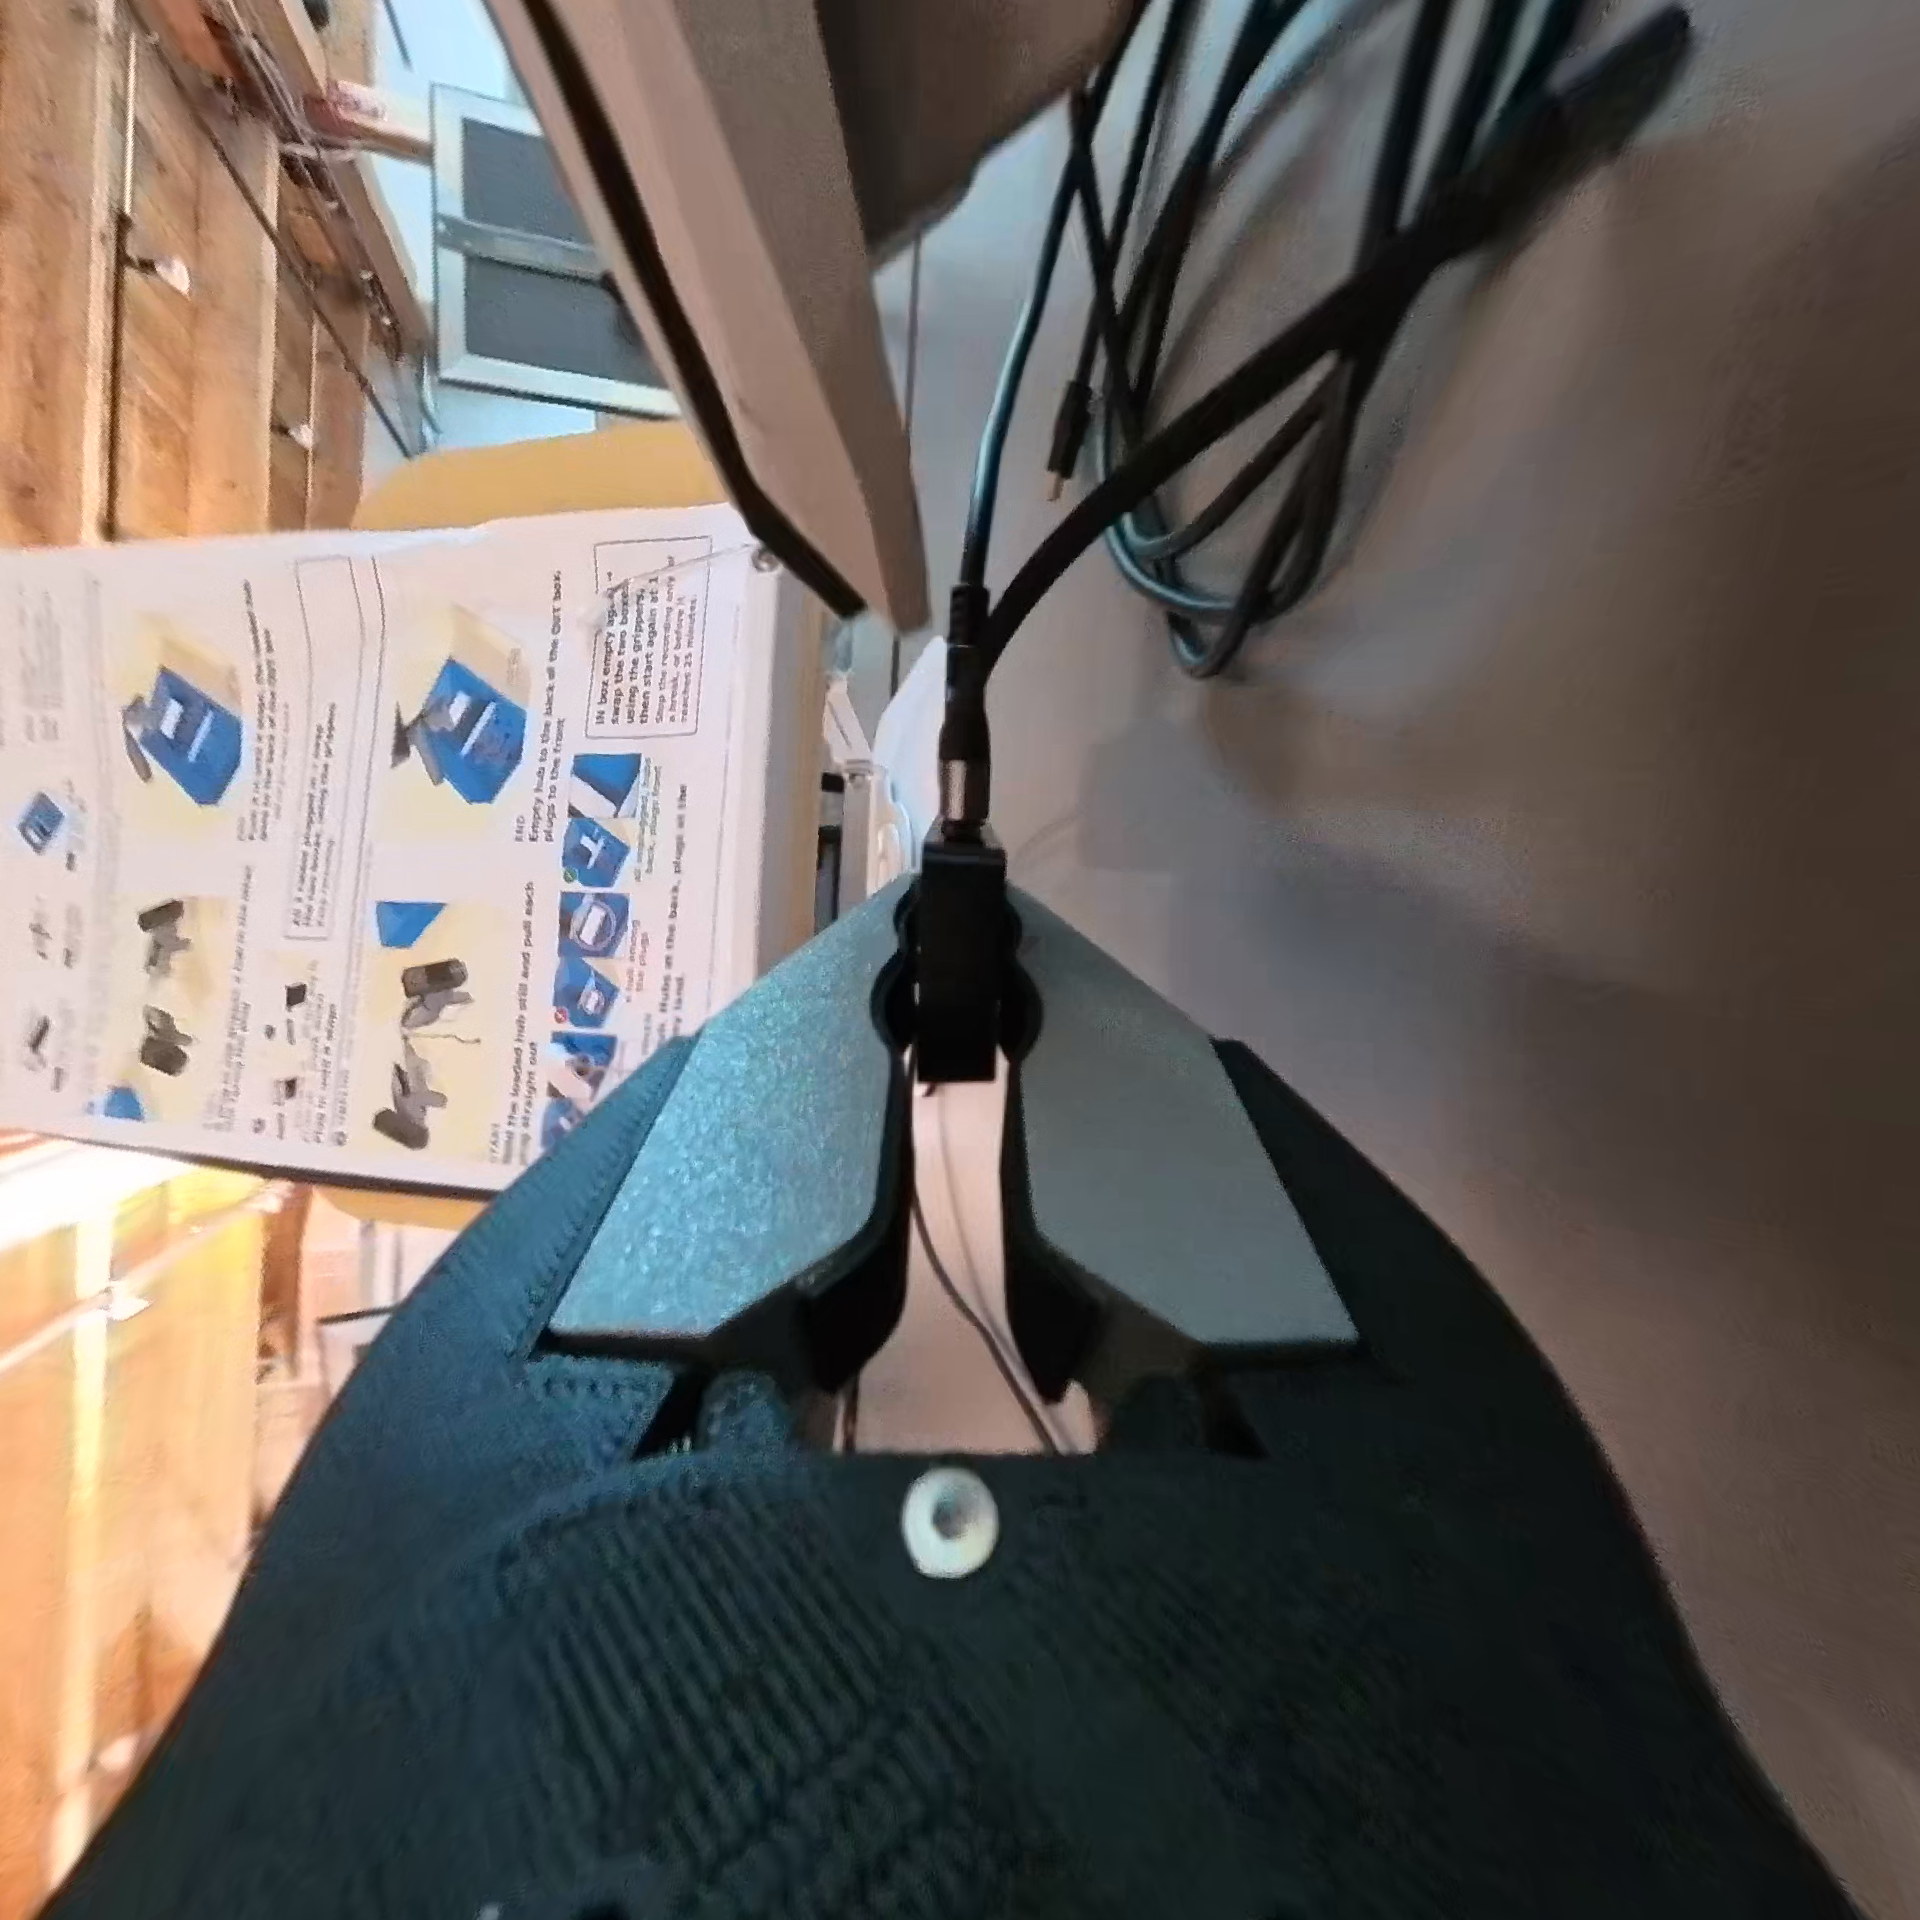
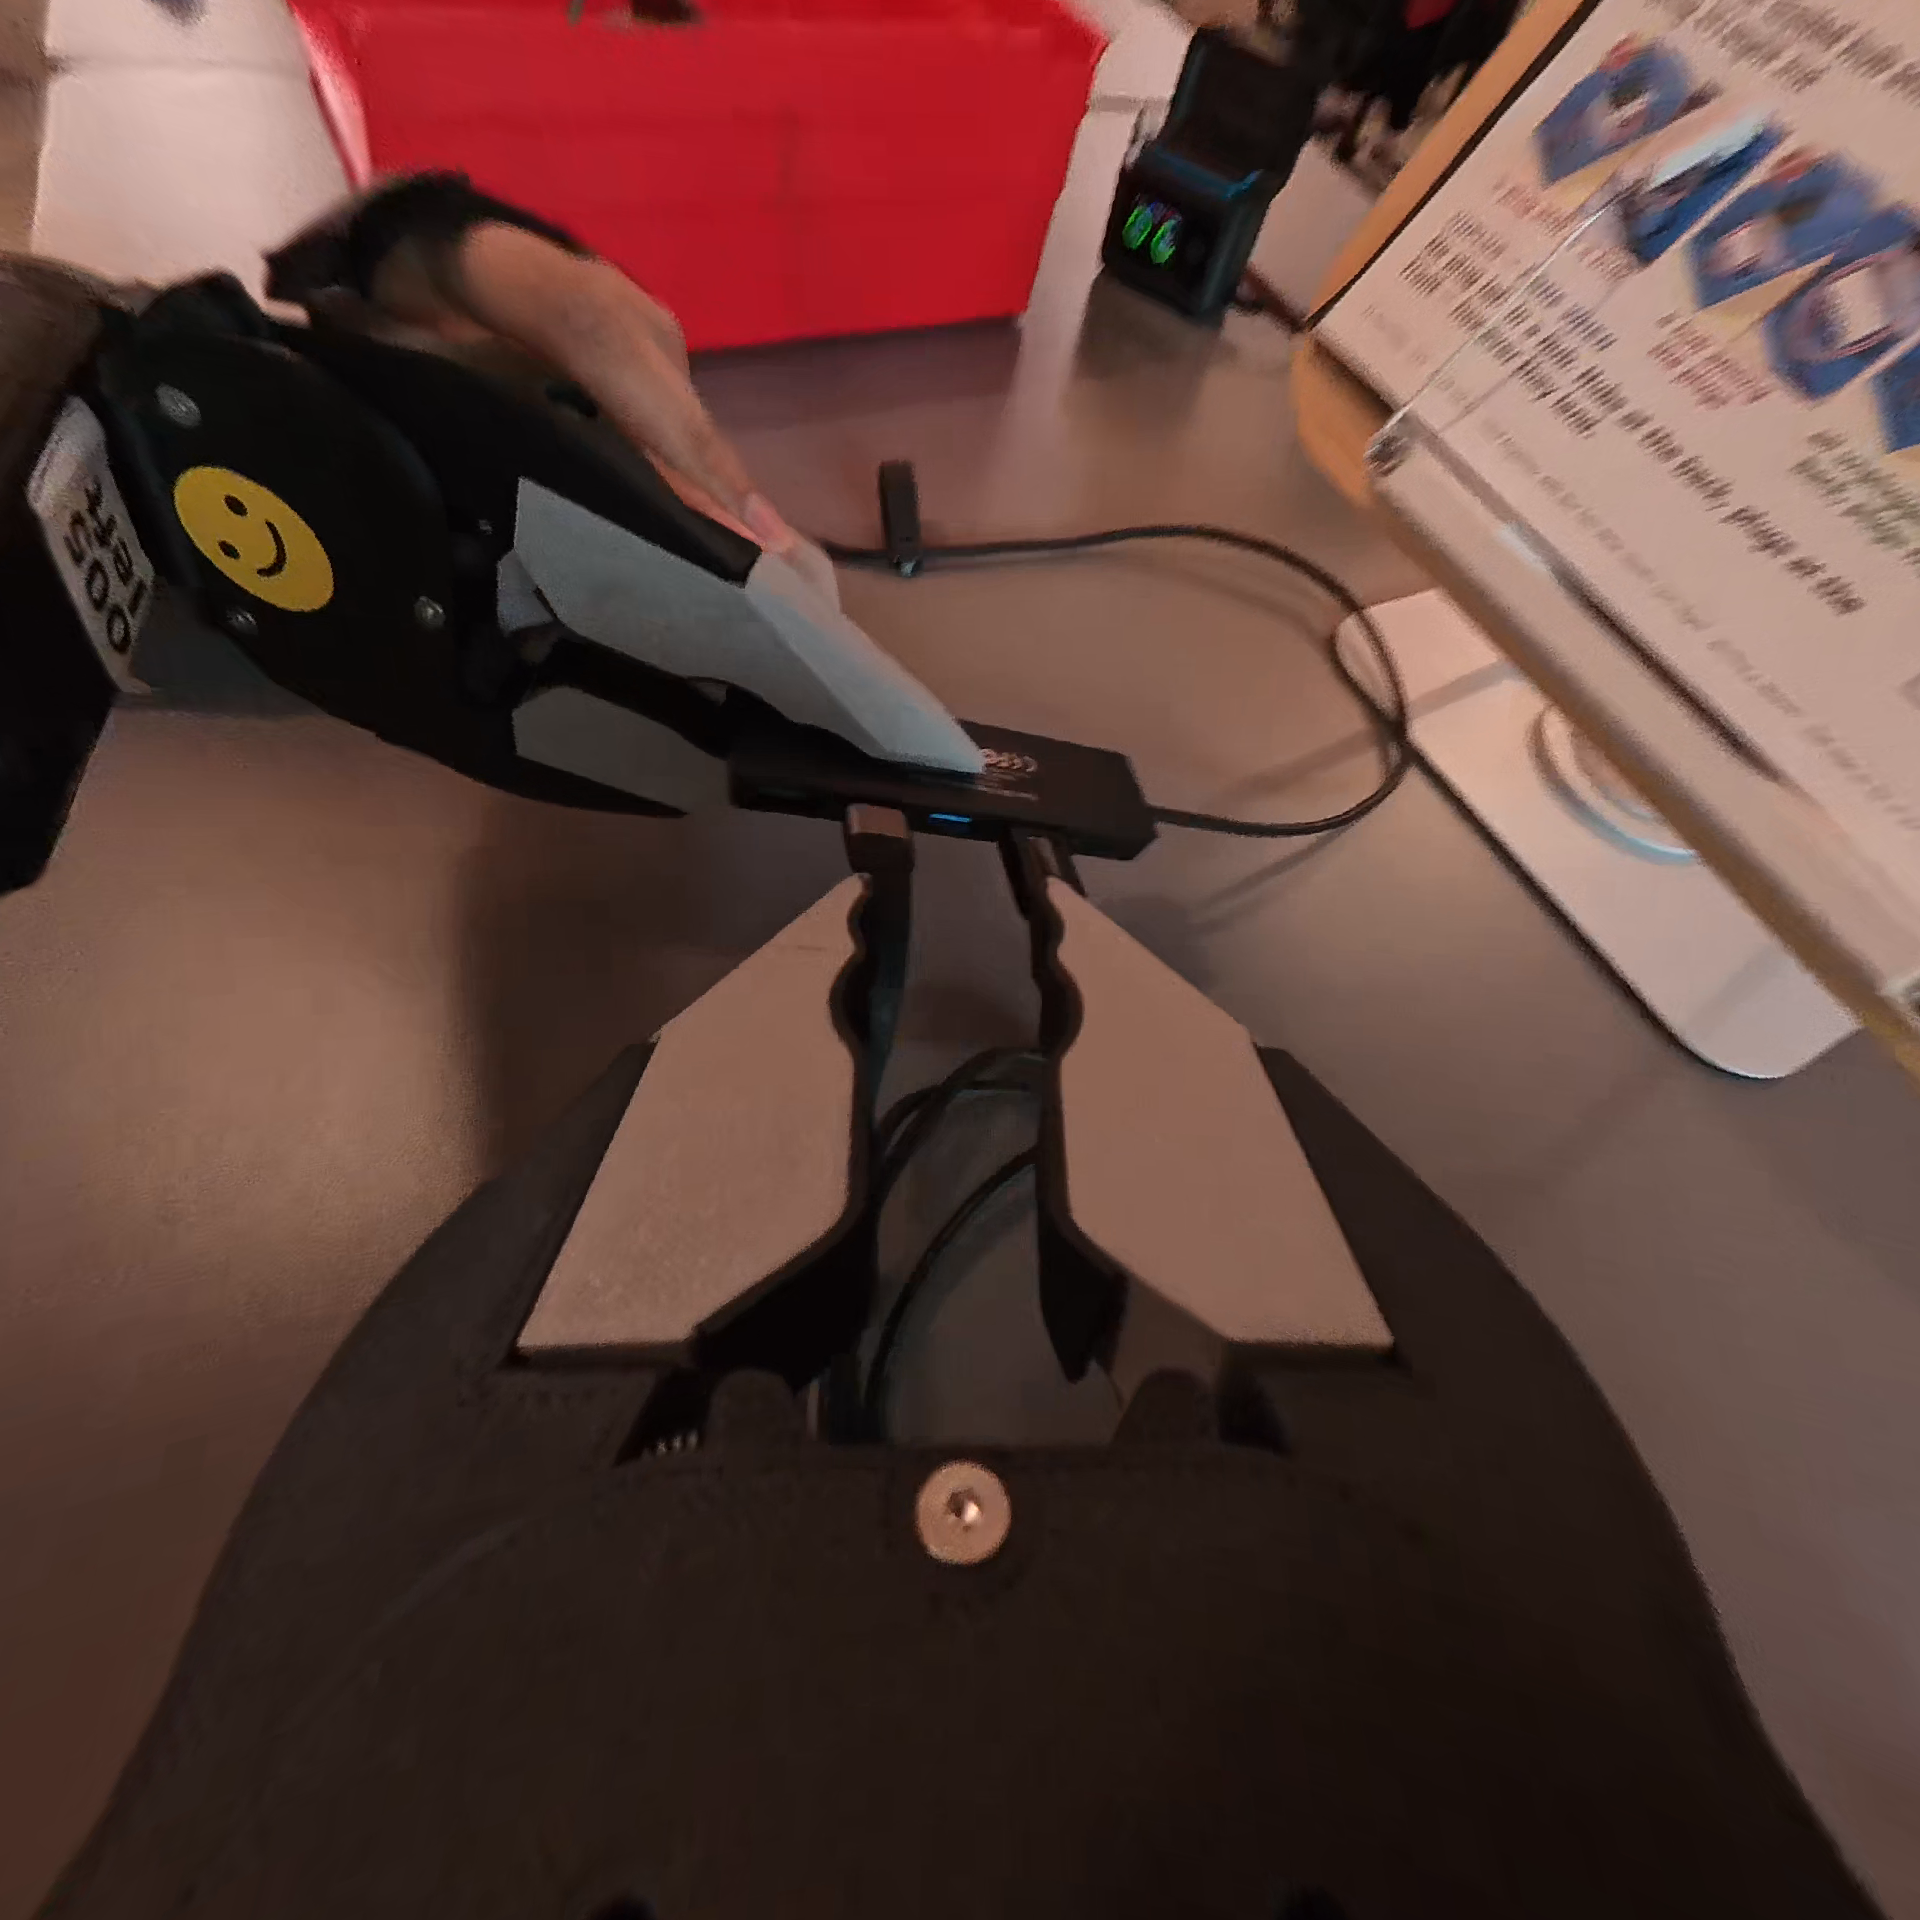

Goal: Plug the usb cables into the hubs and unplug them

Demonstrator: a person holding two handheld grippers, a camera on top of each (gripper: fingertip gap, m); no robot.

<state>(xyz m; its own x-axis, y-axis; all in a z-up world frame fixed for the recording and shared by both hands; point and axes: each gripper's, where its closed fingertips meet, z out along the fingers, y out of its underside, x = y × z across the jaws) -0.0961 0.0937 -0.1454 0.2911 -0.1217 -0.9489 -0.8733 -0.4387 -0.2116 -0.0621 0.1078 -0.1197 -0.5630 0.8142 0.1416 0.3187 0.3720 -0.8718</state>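
My left gripper (image 1: 961,935) is shut on a flat black USB hub (image 1: 961,987), which I see edge-on, with black cables (image 1: 966,665) leaving its far end. In the right wrist view the left gripper (image 2: 831,727), held by a hand, clamps the hub (image 2: 1060,784) by its left end, just above the grey table. The hub's own thin cable (image 2: 1371,727) loops away to the right. My right gripper (image 2: 961,904) is open at the hub's near edge. One black plug (image 2: 878,831) sits in a port by my left finger, and another (image 2: 1029,862) sits by my right finger. A blue light (image 2: 951,824) glows between them.
A tangle of black and blue cables (image 1: 1195,364) lies on the table. An instruction sheet in a clear stand (image 2: 1662,364) leans at the right over a white base (image 2: 1558,831). A red box (image 2: 727,156) and a black device with green lights (image 2: 1184,229) stand behind. Across from one pair of fingers to the other is roughly 5 centimetres.
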